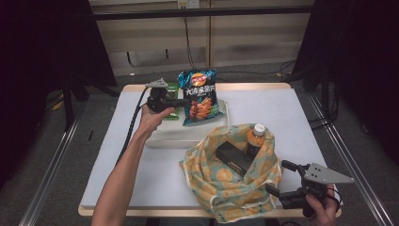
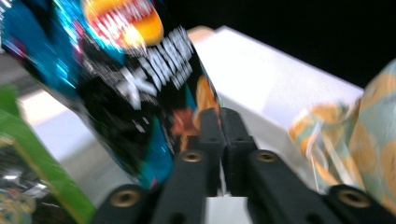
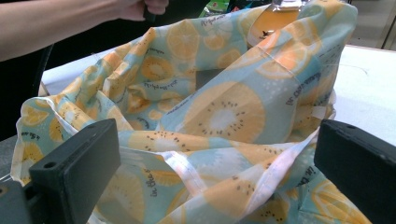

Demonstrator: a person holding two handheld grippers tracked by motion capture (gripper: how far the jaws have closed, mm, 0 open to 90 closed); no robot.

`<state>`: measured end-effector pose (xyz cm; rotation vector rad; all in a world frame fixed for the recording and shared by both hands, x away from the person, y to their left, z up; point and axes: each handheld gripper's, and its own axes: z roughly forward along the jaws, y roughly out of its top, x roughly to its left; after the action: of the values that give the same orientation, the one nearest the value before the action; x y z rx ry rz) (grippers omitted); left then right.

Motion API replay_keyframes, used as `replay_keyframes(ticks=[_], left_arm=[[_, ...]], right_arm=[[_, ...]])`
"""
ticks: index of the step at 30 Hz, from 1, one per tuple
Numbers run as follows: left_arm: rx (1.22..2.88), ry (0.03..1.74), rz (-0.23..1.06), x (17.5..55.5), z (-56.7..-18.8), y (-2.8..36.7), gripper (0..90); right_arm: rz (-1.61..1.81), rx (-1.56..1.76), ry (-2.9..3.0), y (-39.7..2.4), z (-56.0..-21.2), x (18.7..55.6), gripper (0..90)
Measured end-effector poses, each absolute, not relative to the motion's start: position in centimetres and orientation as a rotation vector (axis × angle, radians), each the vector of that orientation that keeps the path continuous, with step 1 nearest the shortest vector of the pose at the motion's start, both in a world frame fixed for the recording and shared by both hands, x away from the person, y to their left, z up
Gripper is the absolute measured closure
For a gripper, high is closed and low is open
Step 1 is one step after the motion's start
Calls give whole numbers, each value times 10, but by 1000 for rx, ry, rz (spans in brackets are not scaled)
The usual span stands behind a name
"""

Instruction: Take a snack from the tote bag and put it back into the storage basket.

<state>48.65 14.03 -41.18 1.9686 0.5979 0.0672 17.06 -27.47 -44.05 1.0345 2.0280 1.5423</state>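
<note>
The fabric bag (image 1: pixel 234 176) sits at the near right of the table (image 1: pixel 291 113), well apart from the chips bag (image 1: pixel 200 96), which stands upright in the tray (image 1: pixel 171 137). The left gripper (image 1: pixel 181 104) pinches its lower left edge with jaws closed; the right gripper (image 1: pixel 282 181) waits open just beside the fabric bag.

I'm at a white-topped table (image 1: pixel 291 117) with a light wood edge, under dim light that falls mostly on the top. Grey floor (image 1: pixel 61 155) all round, with a metal rail (image 1: pixel 51 169) along each side of me. Black curtains (image 1: pixel 42 47) hang at far left and far right. The back wall (image 1: pixel 244 42) is pale horizontal panels, crossed by a dark bar (image 1: pixel 202 13), with a black cable (image 1: pixel 188 42) hanging down it to the floor.
</note>
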Motion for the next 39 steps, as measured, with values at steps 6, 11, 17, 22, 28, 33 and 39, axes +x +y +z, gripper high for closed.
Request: replay_keyframes(ticks=[6, 11, 17, 22, 28, 33, 39], left_arm=[[2065, 599, 60, 488, -428, 125, 900], [2095, 584, 47, 490, -433, 113, 900], [2189, 609, 48, 495, -443, 101, 900], [2215, 647, 7, 500, -450, 101, 900], [2255, 665, 31, 502, -453, 98, 900], [2239, 682, 43, 506, -455, 98, 900], [2255, 710, 59, 509, -456, 93, 900]], right_arm=[[1549, 1036, 2029, -276, -440, 170, 0], [1549, 1043, 2024, -276, -440, 170, 0], [1542, 1047, 2020, -277, -440, 169, 0], [1548, 1043, 2024, -277, -440, 169, 0], [1548, 1047, 2024, -277, -440, 169, 0], [1548, 1049, 2023, -277, -440, 170, 0], [1546, 1043, 2025, -277, -441, 170, 0]])
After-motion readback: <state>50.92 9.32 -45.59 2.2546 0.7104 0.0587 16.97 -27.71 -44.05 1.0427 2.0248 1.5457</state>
